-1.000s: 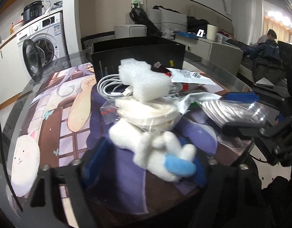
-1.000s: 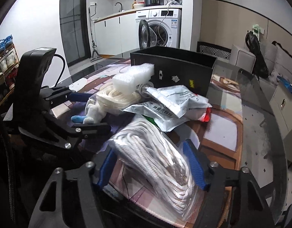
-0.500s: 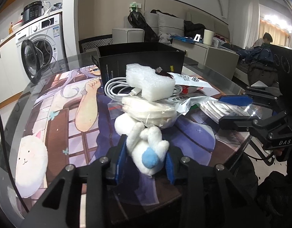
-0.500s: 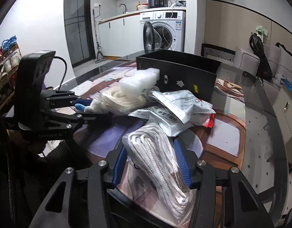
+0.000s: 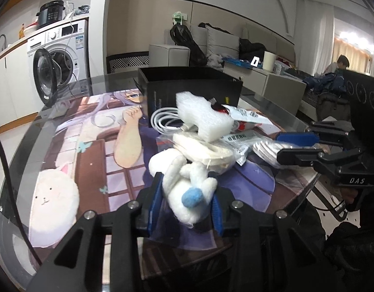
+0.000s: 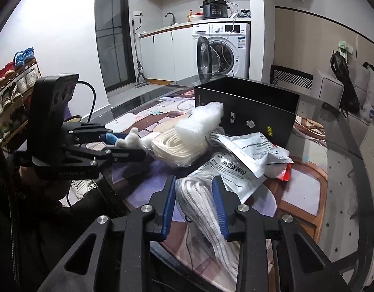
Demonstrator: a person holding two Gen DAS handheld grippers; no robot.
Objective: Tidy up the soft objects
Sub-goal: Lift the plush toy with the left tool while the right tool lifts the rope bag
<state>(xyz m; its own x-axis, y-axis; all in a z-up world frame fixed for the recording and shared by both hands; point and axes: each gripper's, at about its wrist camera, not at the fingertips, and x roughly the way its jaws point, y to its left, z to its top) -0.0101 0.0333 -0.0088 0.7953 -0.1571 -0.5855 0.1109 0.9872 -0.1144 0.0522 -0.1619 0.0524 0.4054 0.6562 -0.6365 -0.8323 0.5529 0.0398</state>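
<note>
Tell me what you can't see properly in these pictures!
- Inside the black box: both views show only its rim and walls.
- The white plush toy: its face is turned away in the left wrist view; the left gripper covers most of it in the right.
- The bagged white rope: its near end drops behind the right gripper.
- Print on the white packets: too small.

Open-door washing machine (image 5: pixel 61 56) by white cabinets (image 6: pixel 162 56), grey sofa (image 5: pixel 225 46), shoe rack (image 6: pixel 11 77), glass desk (image 6: pixel 342 170).
</note>
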